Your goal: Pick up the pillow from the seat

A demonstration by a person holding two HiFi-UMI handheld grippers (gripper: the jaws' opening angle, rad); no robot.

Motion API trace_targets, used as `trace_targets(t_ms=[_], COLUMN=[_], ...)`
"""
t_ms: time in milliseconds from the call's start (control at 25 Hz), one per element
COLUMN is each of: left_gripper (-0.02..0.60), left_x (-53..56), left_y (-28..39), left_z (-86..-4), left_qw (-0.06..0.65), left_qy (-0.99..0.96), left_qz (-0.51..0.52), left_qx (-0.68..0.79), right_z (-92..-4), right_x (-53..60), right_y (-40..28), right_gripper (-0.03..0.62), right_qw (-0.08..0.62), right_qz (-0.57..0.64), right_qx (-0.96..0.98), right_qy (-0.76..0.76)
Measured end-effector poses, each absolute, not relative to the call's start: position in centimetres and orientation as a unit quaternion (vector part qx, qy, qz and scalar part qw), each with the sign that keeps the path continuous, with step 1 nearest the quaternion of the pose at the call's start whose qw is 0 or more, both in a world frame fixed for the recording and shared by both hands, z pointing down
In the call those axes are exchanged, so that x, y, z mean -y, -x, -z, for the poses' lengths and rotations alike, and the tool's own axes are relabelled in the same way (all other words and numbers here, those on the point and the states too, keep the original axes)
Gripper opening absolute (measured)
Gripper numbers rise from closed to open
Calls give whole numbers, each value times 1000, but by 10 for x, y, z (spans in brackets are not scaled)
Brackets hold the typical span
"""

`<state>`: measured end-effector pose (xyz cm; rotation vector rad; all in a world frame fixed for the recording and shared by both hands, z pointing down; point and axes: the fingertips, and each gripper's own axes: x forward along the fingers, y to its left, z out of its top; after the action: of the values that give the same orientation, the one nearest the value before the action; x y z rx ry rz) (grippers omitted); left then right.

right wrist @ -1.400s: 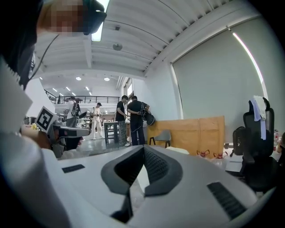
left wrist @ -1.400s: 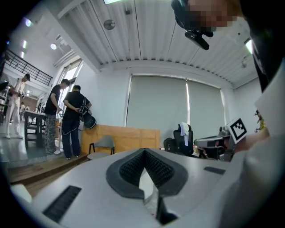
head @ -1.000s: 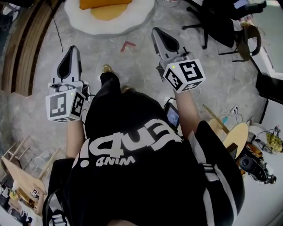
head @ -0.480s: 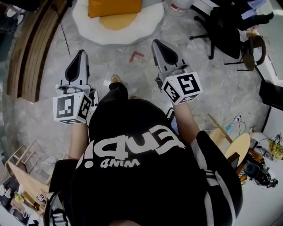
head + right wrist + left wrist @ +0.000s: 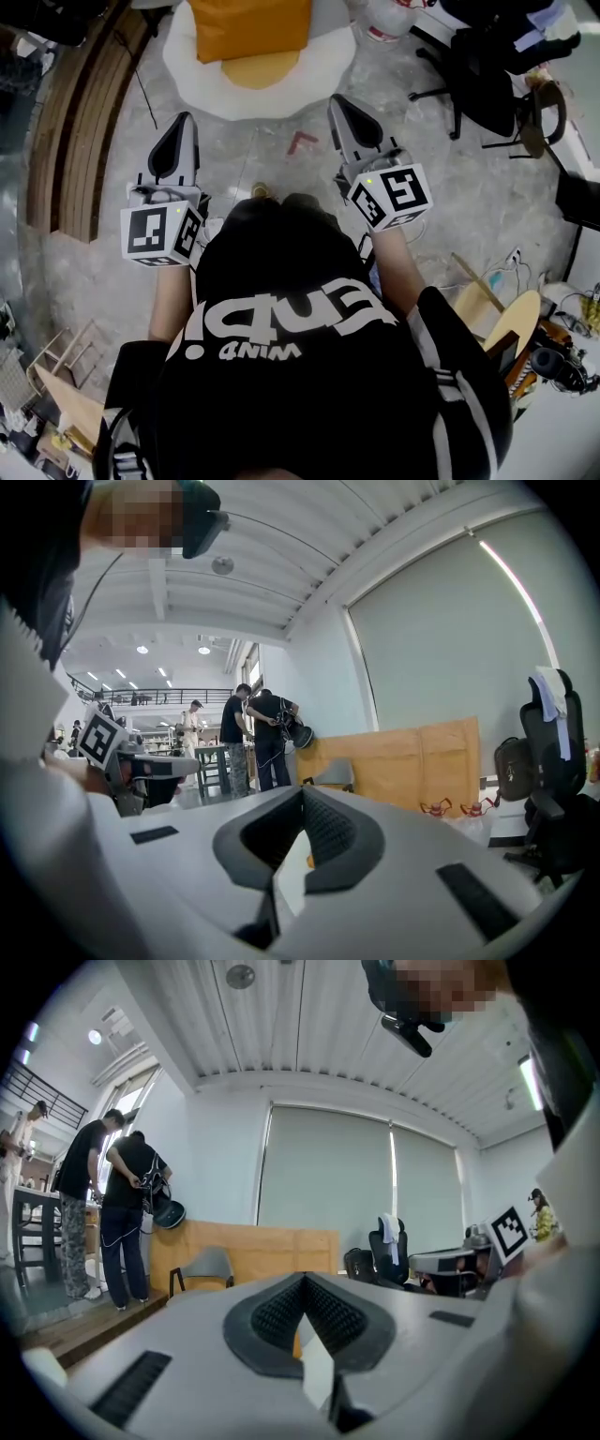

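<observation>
An orange pillow (image 5: 251, 26) lies on a white, egg-shaped seat (image 5: 323, 75) with a yellow middle, on the floor at the top of the head view. Both grippers are held out in front of the person, short of the seat and apart from it. My left gripper (image 5: 181, 129) points at the seat's left part, its jaws shut with nothing in them. My right gripper (image 5: 339, 103) sits just below the seat's right rim, also shut and empty. The left gripper (image 5: 302, 1283) and the right gripper (image 5: 302, 794) show closed pads in their own views, which look up across the room.
A curved wooden platform (image 5: 70, 141) runs along the left. Black office chairs (image 5: 478, 66) stand at the upper right. A red mark (image 5: 302, 142) is on the grey floor between the grippers. Two people (image 5: 122, 1213) stand by a wooden partition, with a grey chair (image 5: 202, 1269) beside them.
The person has walked forward: the seat and pillow have slid down into the head view and lie closer to both grippers. The jaws stayed shut.
</observation>
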<state>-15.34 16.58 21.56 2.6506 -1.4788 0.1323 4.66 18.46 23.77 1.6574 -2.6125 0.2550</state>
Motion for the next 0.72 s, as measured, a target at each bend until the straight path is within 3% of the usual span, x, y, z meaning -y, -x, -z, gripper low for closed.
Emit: trace_targets(t_ms=[720], left_gripper=[9], left_x=[-79], left_y=[130], left_z=[-221], left_qw=[62], left_qy=[-872], left_qz=[-48], left_qx=[483], right_z=[-246], right_x=[-106], right_y=[-73], right_gripper=[21], right_qw=[20], right_qz=[-100], right_qx=[833], right_qy=[-544])
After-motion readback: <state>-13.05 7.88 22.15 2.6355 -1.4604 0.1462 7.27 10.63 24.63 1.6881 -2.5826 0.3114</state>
